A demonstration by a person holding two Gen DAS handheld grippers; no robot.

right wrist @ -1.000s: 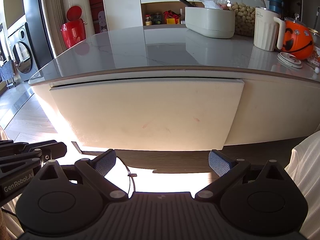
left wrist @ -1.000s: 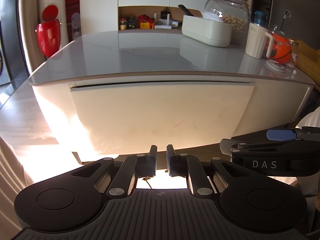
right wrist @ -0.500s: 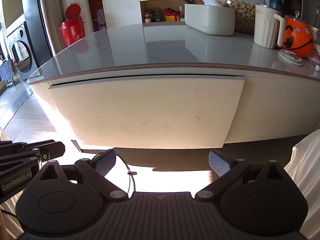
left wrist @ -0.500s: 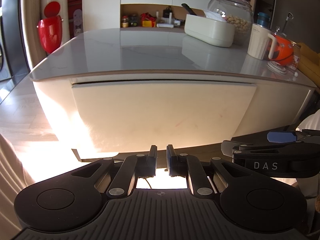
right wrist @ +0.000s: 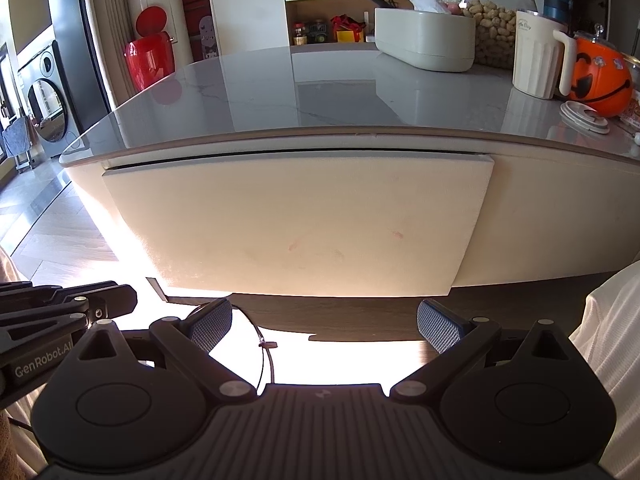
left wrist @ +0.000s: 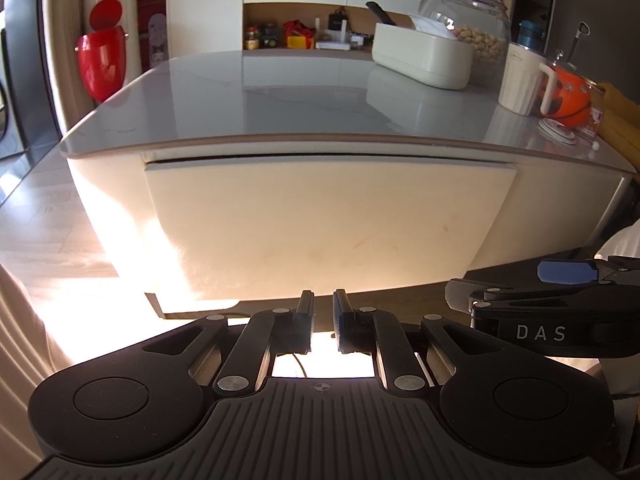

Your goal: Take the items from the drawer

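**Drawer shut, both grippers waiting below it**

Drawer front [left wrist: 328, 224], a plain cream panel with no handle in view, sits closed under the grey tabletop [left wrist: 304, 92]; only a thin dark gap runs along its top edge. The step in hand appears to be the approach, with nothing taken out yet.

Left of the drawer's midline, the left gripper [left wrist: 323, 312] hangs just below its lower edge, jaws nearly together and empty. To the drawer's right, the right gripper [right wrist: 324, 322] is spread wide, also empty and clear of the panel.

Next, I judge, a fingertip must catch the lower edge or top gap and pull outward.

Only the right wrist view shows the washing machine [right wrist: 48, 108] far left of the drawer; the red bin [right wrist: 150, 60] shows in both.
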